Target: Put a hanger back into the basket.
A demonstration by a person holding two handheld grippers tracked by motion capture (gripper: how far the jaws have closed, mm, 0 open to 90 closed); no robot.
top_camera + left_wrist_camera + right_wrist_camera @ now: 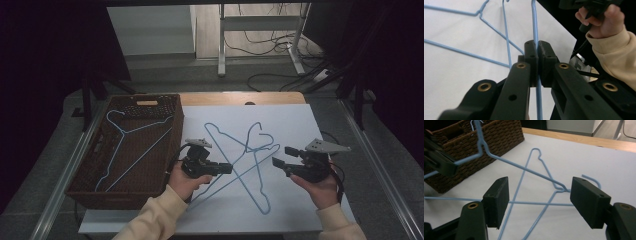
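A dim room with a grey floor surrounds a wooden table (235,98), most of it covered by a white sheet (300,130); cables and the legs of a metal stand lie on the floor beyond the far edge. A dark woven basket (155,102) sits on the table's left side with one blue wire hanger (131,150) lying inside it.

On the white sheet, between the two hands, two more blue wire hangers lie crossed over each other. The held hanger (535,30) is clamped by the left gripper (226,168): in the left gripper view the jaws are closed tight on its thin wire, which runs straight up between the pads. The person's left hand (186,184), in a cream sleeve, grips the tool just right of the basket. The other hanger (220,136) lies flat on the sheet, its hook pointing toward the far edge.

The right gripper (282,157) is held at the right side of the sheet, near the hangers' hooks, pointing toward the left one. Its jaws stand wide apart and hold nothing; in the right gripper view the hanger wires lie on the sheet beyond the gap.
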